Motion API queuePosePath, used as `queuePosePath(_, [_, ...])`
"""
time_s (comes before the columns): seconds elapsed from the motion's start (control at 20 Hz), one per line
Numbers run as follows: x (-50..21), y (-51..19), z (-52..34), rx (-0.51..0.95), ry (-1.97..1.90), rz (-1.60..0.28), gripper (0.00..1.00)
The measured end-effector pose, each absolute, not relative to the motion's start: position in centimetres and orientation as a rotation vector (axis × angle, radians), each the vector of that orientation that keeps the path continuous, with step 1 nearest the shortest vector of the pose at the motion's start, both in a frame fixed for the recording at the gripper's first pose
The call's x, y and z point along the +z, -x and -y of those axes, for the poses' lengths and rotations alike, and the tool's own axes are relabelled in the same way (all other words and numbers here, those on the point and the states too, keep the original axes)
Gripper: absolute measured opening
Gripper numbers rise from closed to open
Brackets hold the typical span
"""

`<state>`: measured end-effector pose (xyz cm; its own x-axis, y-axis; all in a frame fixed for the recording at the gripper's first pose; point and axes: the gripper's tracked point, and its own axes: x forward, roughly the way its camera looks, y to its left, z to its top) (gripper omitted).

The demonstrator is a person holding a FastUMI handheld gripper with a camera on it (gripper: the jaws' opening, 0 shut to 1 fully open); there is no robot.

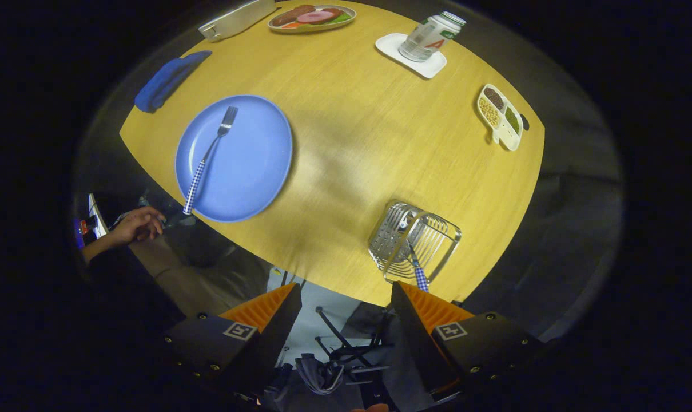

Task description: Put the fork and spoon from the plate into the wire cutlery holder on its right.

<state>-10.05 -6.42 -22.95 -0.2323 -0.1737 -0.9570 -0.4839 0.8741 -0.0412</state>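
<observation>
The gripper (346, 297) hangs wide apart and empty over the near edge of the round table (369, 143), the wire cutlery holder (412, 243) just ahead with the spoon (417, 272) standing inside, the fork (209, 157) lying on the blue plate (249, 166) farther left.

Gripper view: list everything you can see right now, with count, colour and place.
table: 1, yellow wood
plate: 1, blue, left
fork: 1, checked handle, on plate
wire holder: 1, metal, right of plate
spoon: 1, checked handle, in holder
cloth: 1, blue, beyond plate
food dish: 1, far edge
can: 1, on white coaster
divided dish: 1, white, far right
hand: 1, left of table
gripper: 1, open, above near edge
</observation>
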Motion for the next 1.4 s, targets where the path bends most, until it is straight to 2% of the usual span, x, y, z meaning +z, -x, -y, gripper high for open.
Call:
queuePosePath(0.7, [-26.6, 12.9, -6.6, 0.462, 0.381, -1.802, 0.97])
queuePosePath(1.05, [-29.3, 11.6, -12.0, 0.413, 0.184, -1.784, 0.98])
queuePosePath(1.4, [-31.9, 11.8, -13.1, 0.387, 0.184, -1.809, 0.97])
